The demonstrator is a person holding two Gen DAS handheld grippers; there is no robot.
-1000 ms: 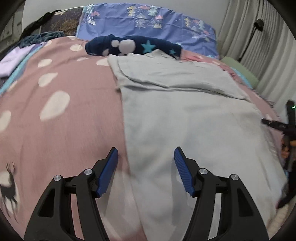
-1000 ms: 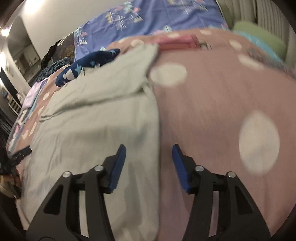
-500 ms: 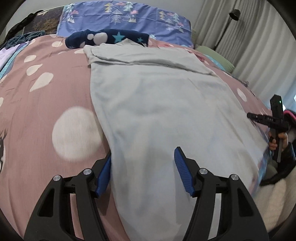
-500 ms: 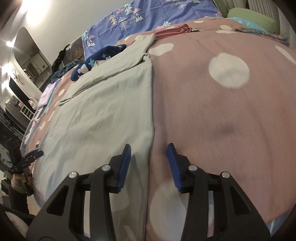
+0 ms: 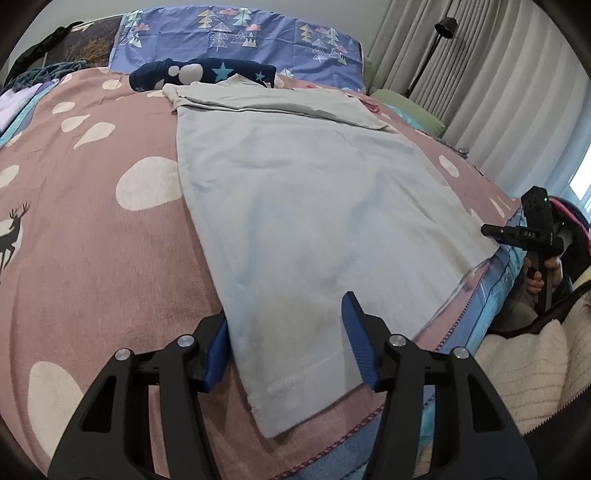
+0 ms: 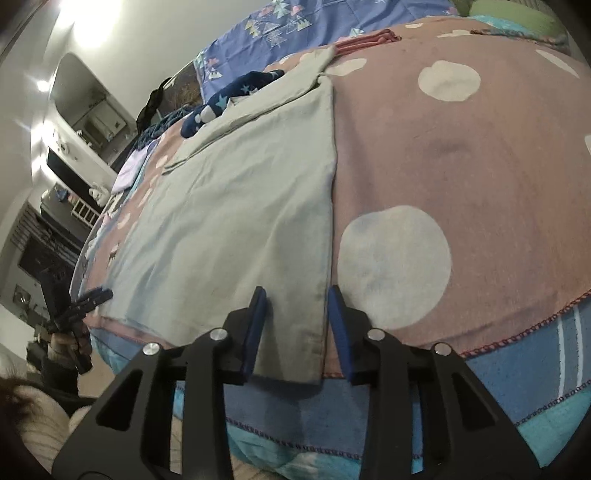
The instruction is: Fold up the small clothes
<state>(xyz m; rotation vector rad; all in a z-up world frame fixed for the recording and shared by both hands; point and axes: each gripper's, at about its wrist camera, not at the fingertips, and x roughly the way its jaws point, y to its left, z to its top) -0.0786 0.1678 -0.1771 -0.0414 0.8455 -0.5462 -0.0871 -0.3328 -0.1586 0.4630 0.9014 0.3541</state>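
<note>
A grey T-shirt [image 5: 314, 184] lies flat on the pink spotted bedspread [image 5: 92, 240], its hem toward me and its sleeves folded in at the far end. My left gripper [image 5: 284, 314] straddles the shirt's near left hem corner, with the cloth edge between its closing jaws and the pads clear of it. At the other hem corner of the shirt [image 6: 240, 203], my right gripper [image 6: 295, 291] has the fabric's edge between its blue pads, and the jaws are closing with a gap still showing. Each gripper also appears in the other's view: right gripper [image 5: 517, 232], left gripper [image 6: 92, 297].
A navy star-patterned garment [image 5: 203, 72] lies just beyond the shirt's collar, before a blue pillow [image 5: 240, 37]. A folded pink garment [image 6: 369, 38] and a green pillow [image 5: 406, 107] sit at the far right. The bed's near edge [image 6: 517, 350] runs below both grippers. Curtains and a floor lamp [image 5: 443, 27] stand to the right.
Both grippers have drawn back along the shirt's sides to its near hem corners. Their jaws have narrowed, the right more than the left.
</note>
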